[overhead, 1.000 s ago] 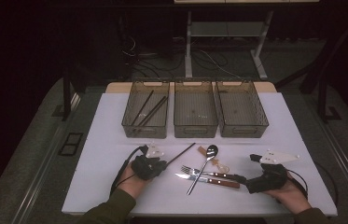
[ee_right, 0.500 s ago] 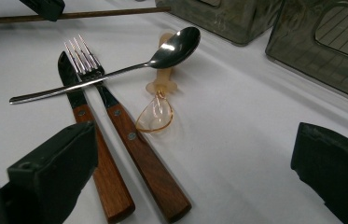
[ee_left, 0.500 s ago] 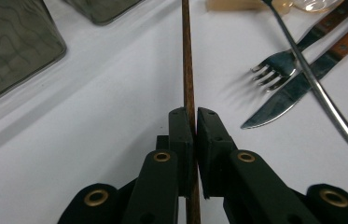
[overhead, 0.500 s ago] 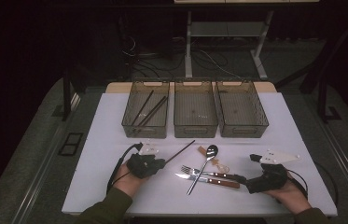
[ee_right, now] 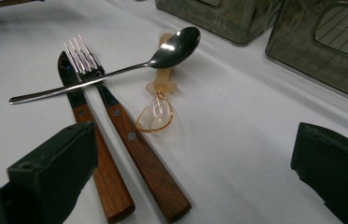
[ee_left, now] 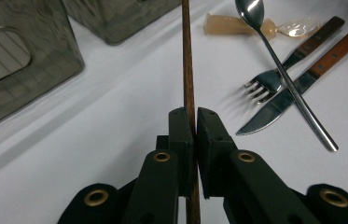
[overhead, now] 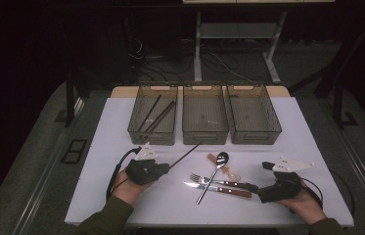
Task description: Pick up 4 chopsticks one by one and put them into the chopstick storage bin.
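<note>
High view: left gripper (overhead: 163, 168) fingers clamp chopstick (overhead: 186, 154), long axis aimed ahead at left bin (overhead: 139, 128) | left gripper view: chopstick (ee_left: 188, 70) pinched, running straight ahead | right gripper view: fingers (ee_right: 55, 168) wide open, empty; fork (ee_right: 115, 112) just ahead.

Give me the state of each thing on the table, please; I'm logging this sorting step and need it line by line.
left gripper: shut on chopstick.
chopstick: clamped, pointing towards the bins.
right gripper: open, holding nothing.
metal spoon: lying across fork and knife.
fork: flat on table.
knife: flat beside fork.
plastic spoon: flat on table.
left bin: holds two chopsticks.
middle bin: empty.
right bin: looks empty.
</note>
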The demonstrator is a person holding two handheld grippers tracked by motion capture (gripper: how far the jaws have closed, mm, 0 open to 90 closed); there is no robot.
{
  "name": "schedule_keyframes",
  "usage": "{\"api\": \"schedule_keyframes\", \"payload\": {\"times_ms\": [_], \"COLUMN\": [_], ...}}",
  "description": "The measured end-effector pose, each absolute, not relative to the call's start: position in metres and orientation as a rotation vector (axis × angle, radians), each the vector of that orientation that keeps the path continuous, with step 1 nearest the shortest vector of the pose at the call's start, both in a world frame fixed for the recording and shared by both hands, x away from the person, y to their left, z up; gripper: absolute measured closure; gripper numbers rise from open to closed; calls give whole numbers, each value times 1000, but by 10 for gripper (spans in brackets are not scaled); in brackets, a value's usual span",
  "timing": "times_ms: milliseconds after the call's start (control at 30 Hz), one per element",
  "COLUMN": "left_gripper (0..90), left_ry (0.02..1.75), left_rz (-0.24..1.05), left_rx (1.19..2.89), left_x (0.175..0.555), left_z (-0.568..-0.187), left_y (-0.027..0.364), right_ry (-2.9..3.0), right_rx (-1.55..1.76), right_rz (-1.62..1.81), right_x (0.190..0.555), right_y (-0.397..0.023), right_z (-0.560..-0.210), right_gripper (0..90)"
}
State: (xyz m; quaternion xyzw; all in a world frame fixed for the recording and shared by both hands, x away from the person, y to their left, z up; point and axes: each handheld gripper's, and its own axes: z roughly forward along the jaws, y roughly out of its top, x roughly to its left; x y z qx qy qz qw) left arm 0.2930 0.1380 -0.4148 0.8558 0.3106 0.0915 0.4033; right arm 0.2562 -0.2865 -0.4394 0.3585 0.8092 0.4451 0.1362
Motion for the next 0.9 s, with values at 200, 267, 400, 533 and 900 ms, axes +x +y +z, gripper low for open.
{"api": "schedule_keyframes", "payload": {"times_ms": [200, 267, 400, 533, 900], "left_gripper": [845, 845, 845, 845, 845], "left_ry": [797, 806, 816, 827, 858], "left_rz": [243, 245, 255, 263, 279], "left_rx": [2126, 2112, 2095, 2077, 2027], "left_x": [294, 295, 296, 299, 305], "left_z": [-411, -410, -407, -405, -400], "left_y": [146, 149, 155, 160, 173], "right_ry": [2342, 2343, 2342, 2343, 2342], "right_rx": [1038, 1036, 1035, 1038, 1042], "right_rz": [1290, 1291, 1293, 1290, 1287], "right_x": [256, 256, 256, 256, 257], "right_y": [-287, -287, -287, -286, -287], "right_z": [-439, -439, -439, -439, -440], "right_gripper": [8, 8, 8, 8, 8]}}
